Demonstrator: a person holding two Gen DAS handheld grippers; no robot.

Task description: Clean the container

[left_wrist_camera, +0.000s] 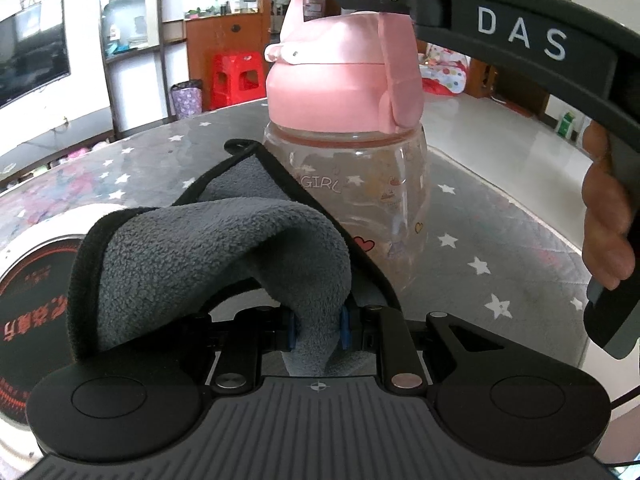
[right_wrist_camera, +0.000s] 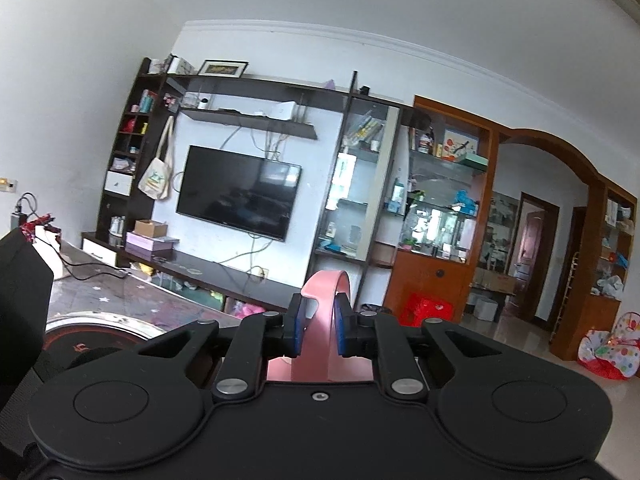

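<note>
On starred table [left_wrist_camera: 460, 208]: left tool [left_wrist_camera: 319, 330] grips grey cloth [left_wrist_camera: 208, 248] (right tool [right_wrist_camera: 319, 330] grips bottle handle [right_wrist_camera: 326, 292])

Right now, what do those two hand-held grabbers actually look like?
Both are black plastic. The left gripper and the right gripper have blue pads, silver pivot pins, round side discs and ribbed bodies. The right one's curved grey handle bears white letters "DAS".

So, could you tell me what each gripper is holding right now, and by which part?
The left gripper is shut on a fold of the grey cloth. The right gripper is shut on the bottle's pink carry loop, above the lid.
</note>
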